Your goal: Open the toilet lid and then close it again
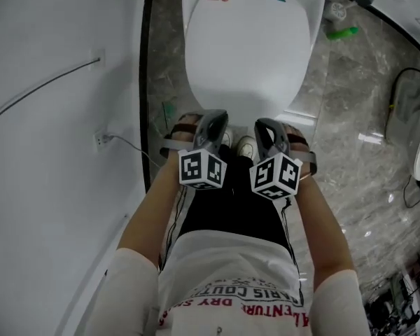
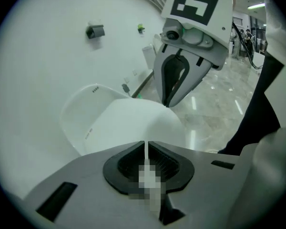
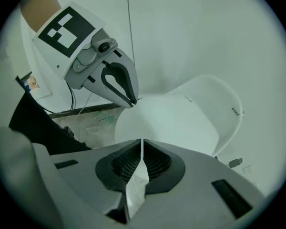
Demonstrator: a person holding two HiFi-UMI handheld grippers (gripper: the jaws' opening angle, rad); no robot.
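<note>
A plain white wall (image 1: 49, 33) fills the left side, with a thin cable (image 1: 42, 93) slanting across it and a plugged-in wall socket (image 1: 100, 140) lower down. A dark strip (image 1: 148, 61) runs along its foot. The floor (image 1: 357, 124) is glossy grey marbled tile catching bright reflections. A small green object (image 1: 343, 32) lies on it at the upper right.

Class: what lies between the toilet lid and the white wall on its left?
The head view shows, from toilet lid to wall: a strip of grey marble floor bearing a small green scrap, then a black band.
</note>
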